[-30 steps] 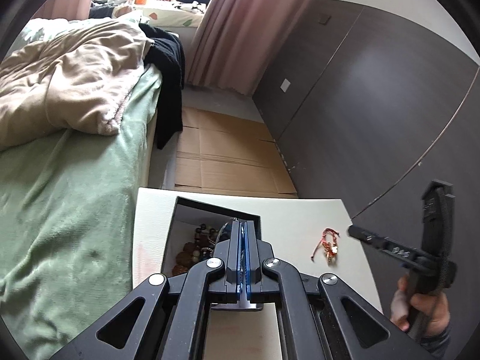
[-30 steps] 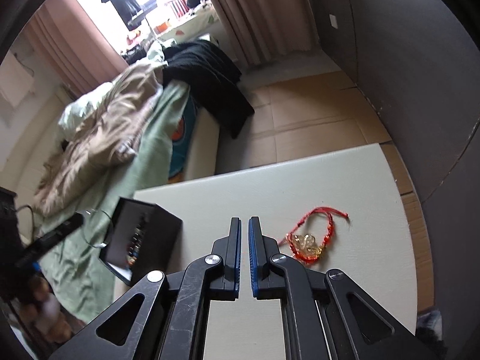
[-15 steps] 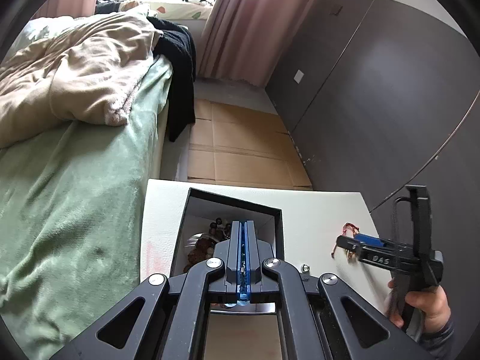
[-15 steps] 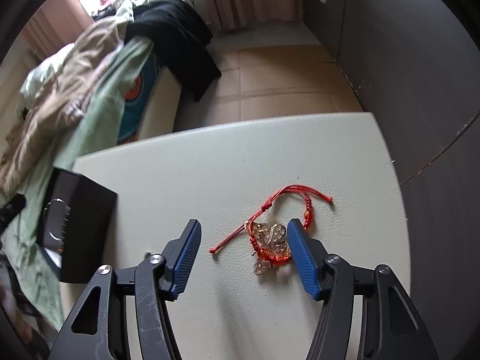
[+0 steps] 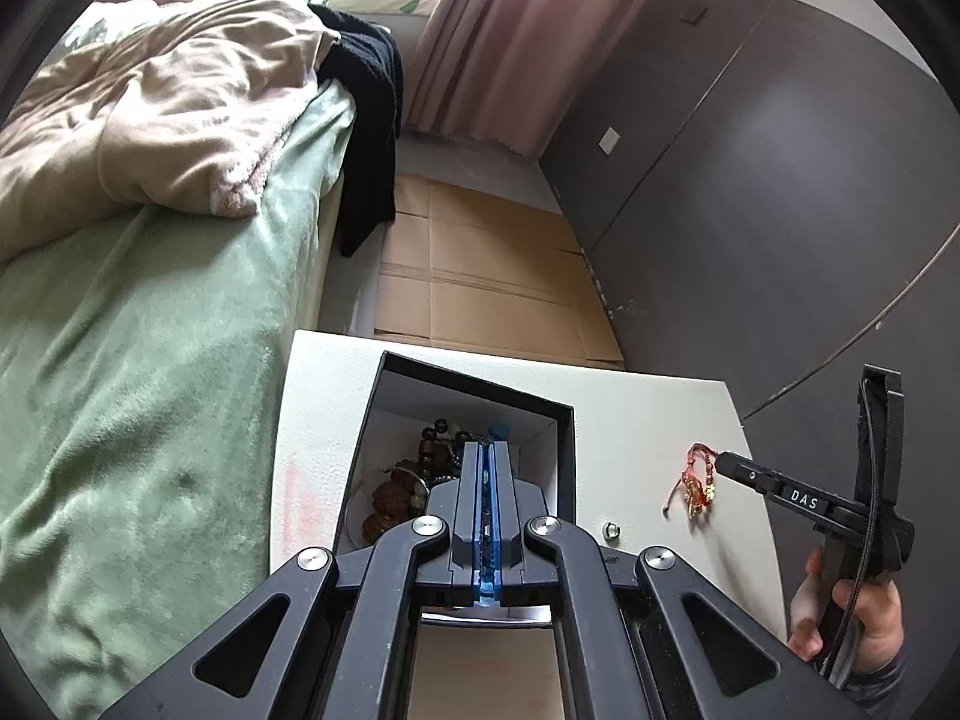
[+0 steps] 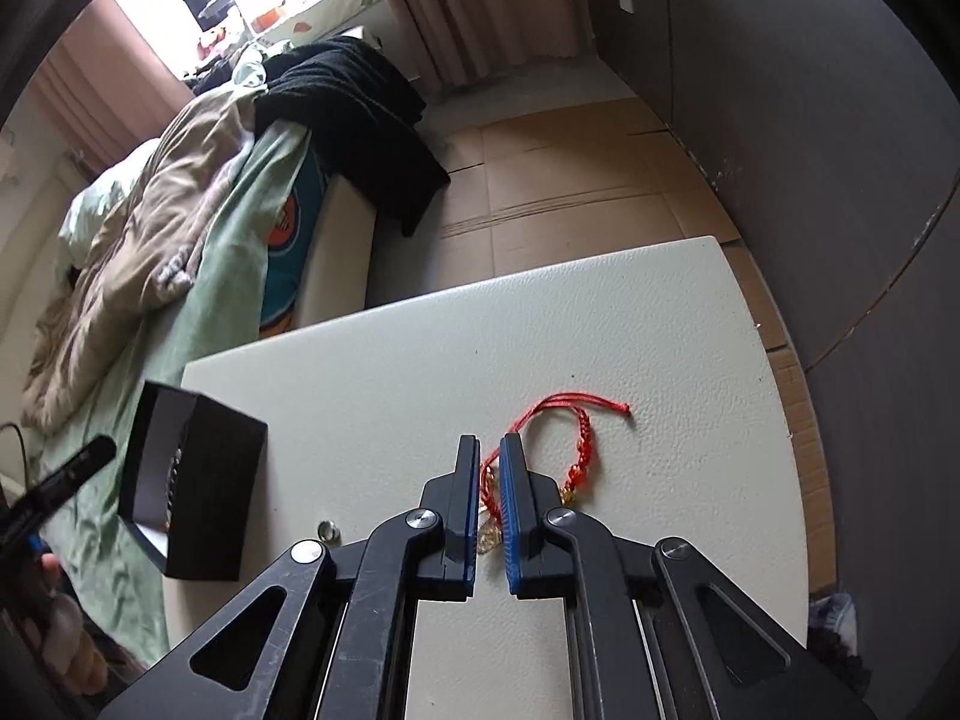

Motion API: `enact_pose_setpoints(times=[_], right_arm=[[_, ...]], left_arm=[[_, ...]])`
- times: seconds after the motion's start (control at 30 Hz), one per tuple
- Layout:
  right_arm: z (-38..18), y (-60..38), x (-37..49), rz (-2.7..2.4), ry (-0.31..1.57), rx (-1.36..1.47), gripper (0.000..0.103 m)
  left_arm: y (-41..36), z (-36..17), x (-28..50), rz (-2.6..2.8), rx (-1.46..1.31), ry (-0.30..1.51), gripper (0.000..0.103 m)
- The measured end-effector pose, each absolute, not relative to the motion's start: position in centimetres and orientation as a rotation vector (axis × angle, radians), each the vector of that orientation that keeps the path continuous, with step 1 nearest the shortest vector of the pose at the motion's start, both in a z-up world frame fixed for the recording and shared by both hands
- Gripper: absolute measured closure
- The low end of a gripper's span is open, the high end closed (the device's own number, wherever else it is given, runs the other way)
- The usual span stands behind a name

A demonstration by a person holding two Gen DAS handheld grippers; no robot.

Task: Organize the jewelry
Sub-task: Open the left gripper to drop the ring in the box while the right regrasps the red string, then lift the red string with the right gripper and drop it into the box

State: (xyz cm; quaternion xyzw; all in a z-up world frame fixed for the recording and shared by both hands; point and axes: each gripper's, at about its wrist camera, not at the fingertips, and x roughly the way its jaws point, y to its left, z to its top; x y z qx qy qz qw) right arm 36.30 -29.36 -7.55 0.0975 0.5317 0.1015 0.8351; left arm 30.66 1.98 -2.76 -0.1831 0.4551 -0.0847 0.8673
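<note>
A red cord bracelet (image 6: 576, 438) with gold charms lies on the white table (image 6: 372, 384); it also shows in the left wrist view (image 5: 696, 480). My right gripper (image 6: 491, 450) is closed around the bracelet's charm end, low on the table. A black open box (image 5: 468, 420) holding several beaded bracelets (image 5: 420, 474) stands at the table's left; it also shows in the right wrist view (image 6: 198, 492). My left gripper (image 5: 486, 456) is shut and hovers over the box with a bead strand visible between its pads.
A small silver ring (image 6: 328, 531) lies on the table between box and bracelet; it also shows in the left wrist view (image 5: 611, 531). A bed with green blanket (image 5: 150, 360) is left of the table. Cardboard (image 5: 480, 282) covers the floor beyond; a dark wall (image 5: 750, 210) is on the right.
My right gripper opened, came down over the red bracelet, and has now closed on its charm end. My left gripper has stayed shut over the box.
</note>
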Motion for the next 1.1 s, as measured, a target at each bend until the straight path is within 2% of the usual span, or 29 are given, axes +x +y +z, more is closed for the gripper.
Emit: enact_pose_setpoints(times=[0.03, 0.07, 0.1, 0.13, 0.23, 0.27, 0.3, 0.33, 0.37, 0.4, 0.5, 0.53, 0.57, 0.6, 0.7, 1.03, 1.1], right_arm=[[-7.9, -29.4, 36.7, 0.202, 1.154, 0.220, 0.086], [-8.3, -29.6, 37.0, 0.194, 1.175, 0.246, 0.068], [-8.6, -29.7, 37.1, 0.195, 1.173, 0.263, 0.060], [-8.8, -29.6, 37.4, 0.192, 1.171, 0.269, 0.055], [-9.5, -29.0, 37.9, 0.183, 1.187, 0.260, 0.055], [-9.7, -28.7, 38.1, 0.175, 1.188, 0.251, 0.056], [-9.8, -28.5, 38.2, 0.162, 1.191, 0.241, 0.056], [-10.1, -28.3, 38.4, 0.148, 1.195, 0.233, 0.056], [-10.2, -28.0, 38.6, 0.138, 1.198, 0.227, 0.055], [-10.2, -27.6, 38.7, 0.123, 1.184, 0.206, 0.056], [-10.3, -25.8, 38.9, 0.077, 1.168, 0.088, 0.055], [-10.4, -25.2, 38.8, 0.059, 1.162, 0.040, 0.059], [-10.4, -24.7, 38.8, 0.047, 1.157, 0.005, 0.075], [-10.4, -24.6, 38.8, 0.049, 1.159, 0.000, 0.096], [-10.2, -25.1, 38.7, 0.129, 1.168, 0.093, 0.096], [-4.2, -25.6, 36.2, 0.345, 0.992, 0.324, 0.096], [-3.2, -24.7, 35.6, 0.397, 0.958, 0.339, 0.096]], left_arm=[[1.9, -2.8, 30.7, -0.176, -0.384, 0.959, 0.102], [1.8, -2.9, 30.8, -0.176, -0.382, 0.968, 0.102], [1.8, -3.0, 30.9, -0.176, -0.380, 0.974, 0.101], [1.7, -3.1, 30.9, -0.177, -0.381, 0.977, 0.101], [1.6, -3.2, 31.0, -0.185, -0.395, 0.986, 0.091], [1.7, -3.2, 31.0, -0.184, -0.402, 0.984, 0.082], [1.7, -3.1, 31.0, -0.184, -0.406, 0.983, 0.067], [1.7, -3.0, 30.9, -0.184, -0.411, 0.977, 0.058], [1.8, -2.8, 30.8, -0.185, -0.417, 0.966, 0.043], [1.8, -2.7, 30.8, -0.185, -0.421, 0.956, 0.038], [1.9, -2.3, 30.6, -0.183, -0.417, 0.944, 0.037], [2.0, -2.3, 30.6, -0.179, -0.416, 0.943, 0.037], [2.1, -2.4, 30.6, -0.173, -0.416, 0.945, 0.037], [2.3, -2.4, 30.6, -0.167, -0.419, 0.948, 0.037], [2.8, -2.5, 30.7, -0.148, -0.418, 0.953, 0.037], [3.9, -1.4, 30.3, -0.113, -0.399, 0.916, 0.037], [4.0, -1.4, 30.3, -0.109, -0.397, 0.913, 0.034]])
